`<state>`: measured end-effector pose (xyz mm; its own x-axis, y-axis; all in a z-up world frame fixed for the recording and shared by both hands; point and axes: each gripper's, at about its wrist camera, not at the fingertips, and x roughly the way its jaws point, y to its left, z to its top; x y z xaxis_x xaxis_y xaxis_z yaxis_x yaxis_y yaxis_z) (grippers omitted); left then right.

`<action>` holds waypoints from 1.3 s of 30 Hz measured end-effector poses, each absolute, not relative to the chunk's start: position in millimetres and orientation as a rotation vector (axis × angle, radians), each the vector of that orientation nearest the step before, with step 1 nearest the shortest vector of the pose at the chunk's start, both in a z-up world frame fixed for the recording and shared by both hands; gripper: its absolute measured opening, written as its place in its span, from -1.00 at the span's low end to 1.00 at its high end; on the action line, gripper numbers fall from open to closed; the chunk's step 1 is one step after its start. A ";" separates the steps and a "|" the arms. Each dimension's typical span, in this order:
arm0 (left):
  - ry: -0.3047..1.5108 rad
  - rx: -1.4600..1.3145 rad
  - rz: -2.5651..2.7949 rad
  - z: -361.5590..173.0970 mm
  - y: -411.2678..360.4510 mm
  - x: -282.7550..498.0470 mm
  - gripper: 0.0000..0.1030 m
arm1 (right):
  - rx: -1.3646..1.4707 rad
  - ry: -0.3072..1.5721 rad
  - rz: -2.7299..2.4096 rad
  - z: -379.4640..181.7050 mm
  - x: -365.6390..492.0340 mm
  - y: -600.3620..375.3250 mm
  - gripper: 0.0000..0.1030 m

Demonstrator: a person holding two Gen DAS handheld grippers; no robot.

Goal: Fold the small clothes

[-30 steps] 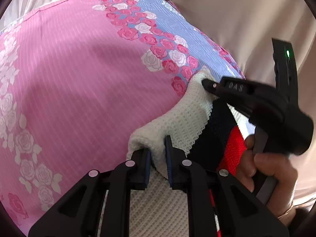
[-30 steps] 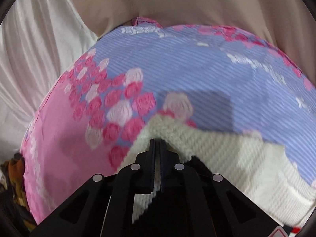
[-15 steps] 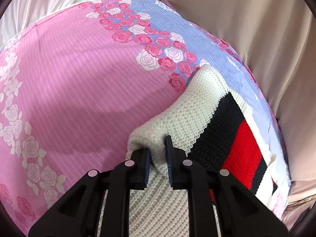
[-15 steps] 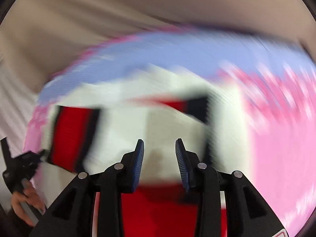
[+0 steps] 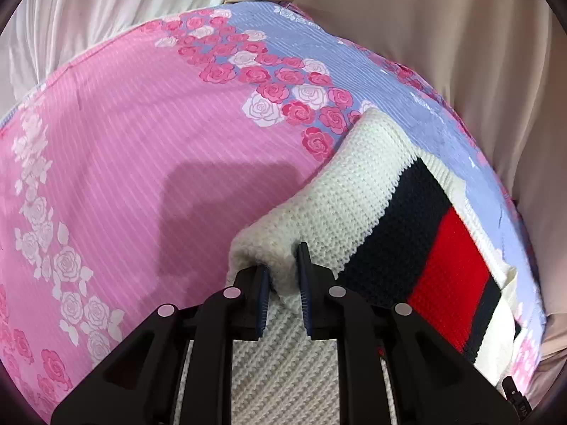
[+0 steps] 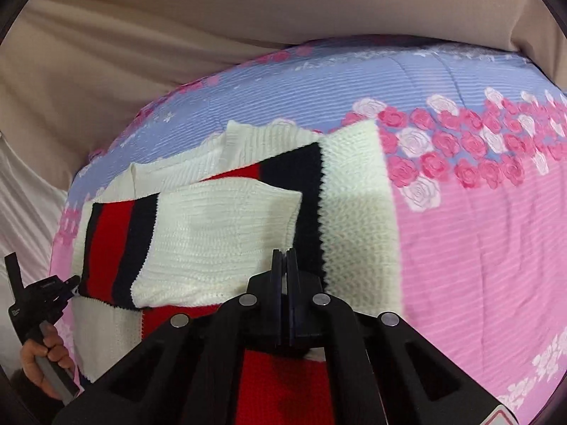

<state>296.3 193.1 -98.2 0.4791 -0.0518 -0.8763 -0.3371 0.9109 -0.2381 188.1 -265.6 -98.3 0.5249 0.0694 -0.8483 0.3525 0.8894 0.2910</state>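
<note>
Sweater [image 6: 226, 233], knitted, likely soft and floppy: left gripper [image 5: 283, 294] pinches folded cream edge, right gripper [image 6: 283, 276] pressed together, empty; best taken at corners.

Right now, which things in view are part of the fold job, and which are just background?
In the job:
knit sweater
left gripper, shut on a sweater fold
right gripper, jaws closed

Background:
floral bedspread
beige sheet
</note>
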 end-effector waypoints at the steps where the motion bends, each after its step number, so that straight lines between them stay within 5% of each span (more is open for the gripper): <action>1: 1.061 -0.395 0.186 -98.5 191.0 296.6 -0.70 | 0.449 1.036 -0.200 -104.3 188.5 -268.3 -1.00; 5: 1.075 -0.373 0.164 -89.9 187.0 290.9 -0.61 | 0.479 1.099 -0.205 -118.6 188.0 -275.5 -0.98; 7: 1.070 -0.389 0.135 -80.9 192.1 278.9 -0.27 | 0.473 1.054 -0.211 -98.1 175.7 -276.3 -0.83; 12: 1.082 -0.371 0.082 -64.8 217.7 220.4 0.34 | 0.298 1.091 -0.249 -66.3 133.1 -251.6 -0.19; 15: 1.134 -0.401 0.050 -69.9 239.9 178.7 0.54 | 0.271 1.127 -0.231 -60.6 84.4 -240.0 0.12; 23: 1.317 -0.422 -0.017 -104.0 273.5 79.9 0.55 | 0.378 1.336 -0.206 -103.0 -79.0 -184.7 0.21; 29: 1.283 -0.364 -0.026 -105.4 246.4 45.2 0.68 | 0.385 1.385 -0.046 -125.7 -84.3 -165.5 0.22; 32: 1.272 -0.339 0.028 -105.3 236.8 38.5 0.51 | 0.346 1.356 0.027 -129.1 -75.3 -164.3 0.25; 34: 1.270 -0.321 0.044 -103.3 233.9 36.5 0.12 | 0.316 1.336 0.040 -129.0 -72.3 -160.8 0.09; 35: 1.275 -0.313 0.040 -102.0 232.9 37.2 -0.04 | 0.290 1.323 0.045 -128.8 -71.1 -158.3 -0.20; 36: 1.282 -0.323 0.017 -99.5 233.4 37.8 -0.48 | 0.266 1.311 0.038 -128.8 -70.0 -157.4 -0.62; 37: 1.295 -0.344 -0.008 -97.3 234.3 38.3 -0.74 | 0.276 1.306 0.049 -129.0 -69.3 -157.2 -0.70; 39: 1.285 -0.343 -0.014 -87.3 236.4 32.8 -0.76 | 0.290 1.281 0.034 -122.7 -70.1 -157.6 -0.77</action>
